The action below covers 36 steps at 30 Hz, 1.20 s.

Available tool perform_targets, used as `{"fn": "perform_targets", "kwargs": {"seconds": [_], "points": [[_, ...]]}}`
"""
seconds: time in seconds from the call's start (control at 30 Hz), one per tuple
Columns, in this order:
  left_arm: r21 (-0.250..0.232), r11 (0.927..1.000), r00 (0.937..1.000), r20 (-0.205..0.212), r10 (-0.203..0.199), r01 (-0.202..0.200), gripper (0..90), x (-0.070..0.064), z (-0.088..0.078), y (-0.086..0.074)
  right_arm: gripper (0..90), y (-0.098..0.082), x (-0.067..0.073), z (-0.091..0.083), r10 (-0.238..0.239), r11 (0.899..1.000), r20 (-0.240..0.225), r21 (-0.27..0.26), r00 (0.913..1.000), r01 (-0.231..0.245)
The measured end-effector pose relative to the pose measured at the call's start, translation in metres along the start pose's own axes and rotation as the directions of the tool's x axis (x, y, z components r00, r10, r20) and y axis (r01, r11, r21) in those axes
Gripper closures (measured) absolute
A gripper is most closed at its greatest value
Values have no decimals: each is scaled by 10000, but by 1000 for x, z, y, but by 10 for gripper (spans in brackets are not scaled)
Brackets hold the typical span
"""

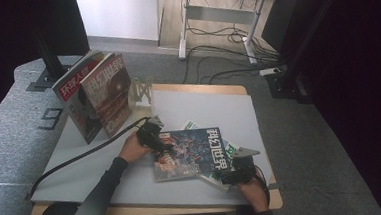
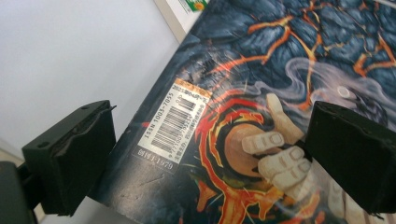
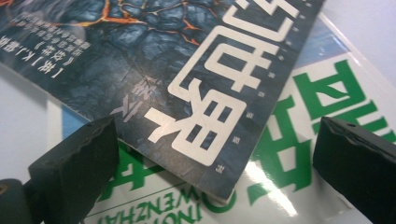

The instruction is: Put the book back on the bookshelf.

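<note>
In the high view the dark magazine [image 1: 191, 152] lies flat near the front middle of the worktop [image 1: 203, 101], on top of a white-and-green magazine [image 1: 218, 178] whose edges stick out at the dark one's 12 o'clock and 5 o'clock sides.

The left gripper [image 1: 152, 135] sits at the dark magazine's 9 o'clock edge. The left hand [image 1: 133, 148] grips it from behind, the forearm in a dark sleeve running in from 7 o'clock, and the cable trails off toward 8 o'clock across the worktop. In the left gripper view [image 2: 205, 140] its jaws stand spread wide, one over bare worktop [image 2: 70, 51] and the other over the cover; between them is the edge of the dark magazine [image 2: 280, 70] with its barcode label [image 2: 175, 123]. Nothing is gripped.

The right gripper [image 1: 237, 167] is at the dark magazine's 4 o'clock corner, with the right hand [image 1: 256, 191] behind it at the worktop's front edge and the wrist coming up from 6 o'clock. In the right gripper view [image 3: 215, 154] the jaws are likewise spread, straddling the corner of the dark magazine [image 3: 163, 60] with its white title characters, which rests on the white-and-green magazine [image 3: 317, 93]. They clasp nothing.

At 10 o'clock on the worktop two more magazines [image 1: 97, 93] stand leaning against a rack [image 1: 141, 93].
</note>
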State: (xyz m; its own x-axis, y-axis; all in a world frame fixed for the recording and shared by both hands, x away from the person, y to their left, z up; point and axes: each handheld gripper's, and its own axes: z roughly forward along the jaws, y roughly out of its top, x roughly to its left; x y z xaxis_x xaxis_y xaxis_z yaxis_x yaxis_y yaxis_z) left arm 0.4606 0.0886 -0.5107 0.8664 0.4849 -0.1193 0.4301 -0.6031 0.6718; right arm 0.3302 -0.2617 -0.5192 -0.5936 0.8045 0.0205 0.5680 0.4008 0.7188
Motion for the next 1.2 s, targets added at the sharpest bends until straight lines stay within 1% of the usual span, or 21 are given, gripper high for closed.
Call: {"fn": "perform_targets", "kwargs": {"seconds": [0.03, 0.13, 0.23, 0.27, 0.37, 0.53, 0.7, 0.77, 1.03, 1.2], "points": [[109, 9999, 10000, 1, 56, -56, 18, -1, -1, 0, 3, 0, -1, 0, 20, 10000, 32, -15, 10000, -20], [189, 9997, 9999, 20, 131, -131, 16, -4, -4, -3, 3, -1, -4, 0, 127, 9999, 155, -44, 9998, -126], [187, 9997, 9999, 63, 139, -140, 15, -8, -7, -7, 3, -1, -7, 0, 288, 9996, 328, -66, 9990, -286], [172, 9998, 9999, 73, 84, -85, 15, -9, -7, -9, 3, -1, -8, 0, 320, 9995, 377, -77, 9988, -317], [314, 9995, 9999, 95, 83, -86, 17, -13, -11, -12, 4, -1, -12, 1, 480, 9988, 564, -132, 9973, -473], [530, 9982, 9995, 153, 282, -289, 16, -23, -17, -20, 5, 1, -19, 2, 615, 9980, 781, -202, 9950, -601], [639, 9966, 9986, 46, 519, -520, 16, -33, -22, -27, 6, 4, -25, 5, 796, 9967, 998, -260, 9918, -774], [632, 9964, 9984, 40, 563, -565, 17, -37, -23, -30, 7, 5, -28, 7, 803, 9965, 1035, -295, 9914, -776], [573, 9971, 9982, 361, 481, -501, 24, -45, -28, -43, 6, 13, -38, 15, 894, 9957, 1279, -338, 9877, -858], [619, 9960, 9972, 422, 622, -648, 40, -50, -32, -49, 8, 20, -43, 21, 1016, 9947, 1449, -294, 9842, -984]]}}
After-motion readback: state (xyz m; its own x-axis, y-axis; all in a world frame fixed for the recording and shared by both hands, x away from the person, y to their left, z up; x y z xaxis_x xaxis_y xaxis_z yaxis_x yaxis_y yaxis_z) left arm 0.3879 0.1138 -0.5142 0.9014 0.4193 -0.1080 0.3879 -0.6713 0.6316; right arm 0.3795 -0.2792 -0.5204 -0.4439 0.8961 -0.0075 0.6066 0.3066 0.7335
